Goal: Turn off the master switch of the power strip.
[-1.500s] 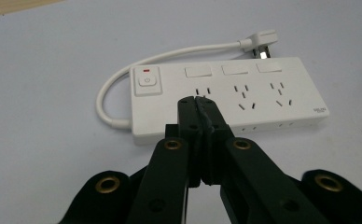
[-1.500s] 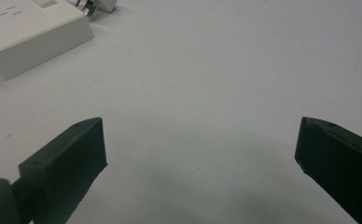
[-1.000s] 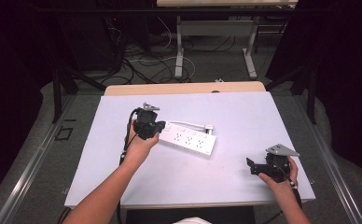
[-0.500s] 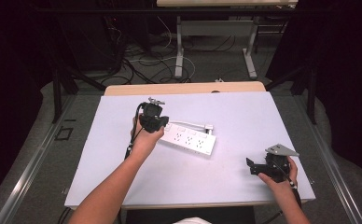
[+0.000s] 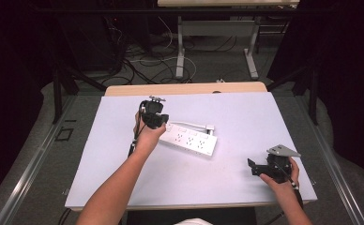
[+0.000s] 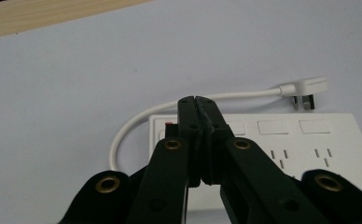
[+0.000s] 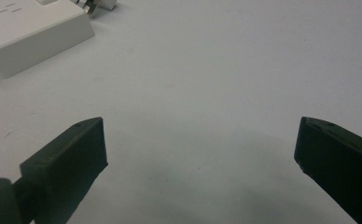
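A white power strip (image 5: 192,139) lies near the middle of the white table (image 5: 246,117), its short cord curling back to a white plug (image 5: 210,127). My left gripper (image 5: 154,117) hovers over the strip's left end. In the left gripper view its jaws are shut tip to tip (image 6: 197,100) with nothing between them, above the strip (image 6: 281,140) near a small red switch (image 6: 170,124); the plug (image 6: 305,88) lies beyond. My right gripper (image 5: 255,168) rests at the table's front right, open (image 7: 200,144) over bare table, with the strip's corner (image 7: 25,32) far off.
A wooden strip (image 5: 185,89) runs along the table's far edge. Beyond it, cables and metal desk legs (image 5: 180,51) stand on the floor. Bare white surface stretches between the power strip and the right gripper.
My left gripper has shifted slightly away from the person and to the right, over the strip's left end. The right gripper and the strip have stayed put.
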`<act>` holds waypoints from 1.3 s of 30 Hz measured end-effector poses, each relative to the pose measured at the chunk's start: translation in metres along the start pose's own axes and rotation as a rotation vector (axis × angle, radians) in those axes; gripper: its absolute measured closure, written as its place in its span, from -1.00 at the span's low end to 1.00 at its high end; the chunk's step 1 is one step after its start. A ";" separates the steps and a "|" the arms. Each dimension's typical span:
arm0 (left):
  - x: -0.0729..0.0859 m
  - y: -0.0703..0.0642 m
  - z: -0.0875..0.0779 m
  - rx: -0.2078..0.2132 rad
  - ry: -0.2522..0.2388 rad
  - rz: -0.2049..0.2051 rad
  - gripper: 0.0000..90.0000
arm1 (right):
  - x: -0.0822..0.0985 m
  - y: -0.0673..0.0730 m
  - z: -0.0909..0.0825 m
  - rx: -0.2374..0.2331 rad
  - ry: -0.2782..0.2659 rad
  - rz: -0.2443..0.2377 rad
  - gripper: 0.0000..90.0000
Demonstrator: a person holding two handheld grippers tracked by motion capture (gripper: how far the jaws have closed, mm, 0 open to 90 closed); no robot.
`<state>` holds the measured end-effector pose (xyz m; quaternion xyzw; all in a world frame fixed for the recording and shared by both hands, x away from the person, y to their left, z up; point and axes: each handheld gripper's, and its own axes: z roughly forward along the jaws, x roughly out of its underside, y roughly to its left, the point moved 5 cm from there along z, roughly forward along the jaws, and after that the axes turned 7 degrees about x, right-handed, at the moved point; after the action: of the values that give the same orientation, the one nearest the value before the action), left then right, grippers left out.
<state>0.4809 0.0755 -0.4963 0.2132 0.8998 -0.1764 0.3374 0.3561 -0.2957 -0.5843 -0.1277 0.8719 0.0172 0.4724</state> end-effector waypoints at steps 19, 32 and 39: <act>0.001 0.015 0.024 -0.035 0.032 -0.062 1.00 | 0.000 -0.001 0.001 -0.005 -0.004 -0.016 -0.96; 0.007 0.016 0.044 -0.042 0.081 -0.062 1.00 | 0.001 0.001 0.001 -0.010 0.003 0.002 -0.96; 0.011 0.014 0.052 -0.045 0.105 -0.056 1.00 | 0.001 0.001 0.001 -0.010 0.002 -0.002 -0.95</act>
<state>0.5085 0.0665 -0.5431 0.1894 0.9256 -0.1541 0.2893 0.3567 -0.2950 -0.5858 -0.1310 0.8722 0.0208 0.4708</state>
